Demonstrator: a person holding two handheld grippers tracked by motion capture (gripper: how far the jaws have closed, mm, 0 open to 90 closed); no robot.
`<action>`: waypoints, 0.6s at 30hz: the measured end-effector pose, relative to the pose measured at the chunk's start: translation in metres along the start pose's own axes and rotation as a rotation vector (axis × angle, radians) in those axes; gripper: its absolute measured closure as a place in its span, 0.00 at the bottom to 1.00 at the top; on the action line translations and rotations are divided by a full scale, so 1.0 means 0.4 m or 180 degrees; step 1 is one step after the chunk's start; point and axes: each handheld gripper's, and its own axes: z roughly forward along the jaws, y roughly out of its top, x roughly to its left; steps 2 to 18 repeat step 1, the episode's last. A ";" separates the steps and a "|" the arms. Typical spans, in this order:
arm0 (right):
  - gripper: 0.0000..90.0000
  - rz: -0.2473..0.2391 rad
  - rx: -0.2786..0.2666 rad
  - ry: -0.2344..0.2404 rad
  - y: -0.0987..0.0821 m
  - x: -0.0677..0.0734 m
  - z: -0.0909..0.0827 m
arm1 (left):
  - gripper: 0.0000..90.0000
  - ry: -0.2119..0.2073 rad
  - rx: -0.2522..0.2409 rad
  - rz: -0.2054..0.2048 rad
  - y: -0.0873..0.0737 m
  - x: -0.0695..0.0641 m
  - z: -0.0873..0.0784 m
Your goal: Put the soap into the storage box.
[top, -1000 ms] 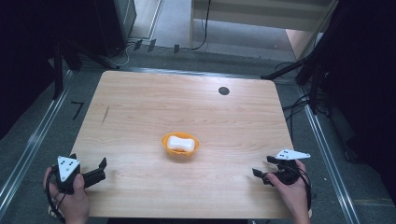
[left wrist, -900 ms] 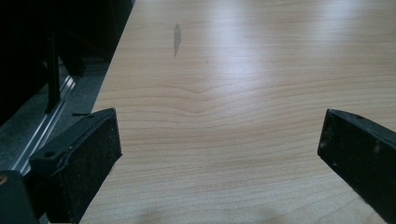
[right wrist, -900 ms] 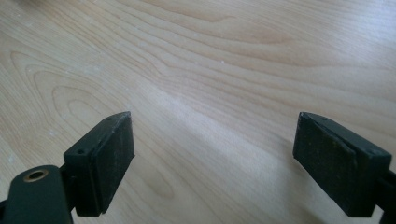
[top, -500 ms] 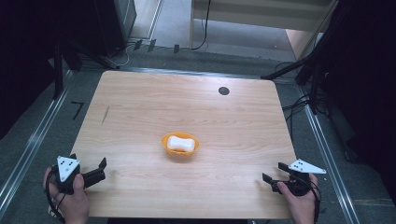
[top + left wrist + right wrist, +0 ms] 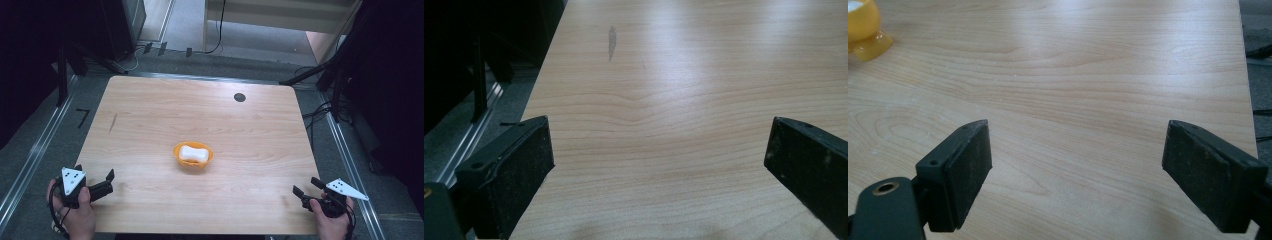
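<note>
A wooden desk (image 5: 150,120) holds an orange bowl (image 5: 193,155) with a white soap-like bar (image 5: 193,153) at its centre. Left gripper (image 5: 102,184) and right gripper (image 5: 306,187) rest at near corners, fingers released, empty.

Bench (image 5: 150,115) bare on all sides of orange bowl (image 5: 193,156) at centre; bowl sole obstacle. Small dark disc (image 5: 240,97) flush near far edge.

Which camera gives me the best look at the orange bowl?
The high view: the whole orange bowl sits mid-table with a white thing inside. The right gripper view catches just its edge at top left; the left gripper view looks along bare table.
</note>
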 end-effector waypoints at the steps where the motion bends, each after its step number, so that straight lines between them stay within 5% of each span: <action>1: 0.15 -0.0019 0.0005 -0.0004 0.000 0.002 0.001 | 0.00 0.0000 -0.0001 -0.0003 0.000 0.000 0.000; 18: 0.15 -0.0019 0.0005 -0.0004 0.000 0.002 0.001 | 0.00 0.0000 -0.0001 -0.0003 0.000 0.000 0.000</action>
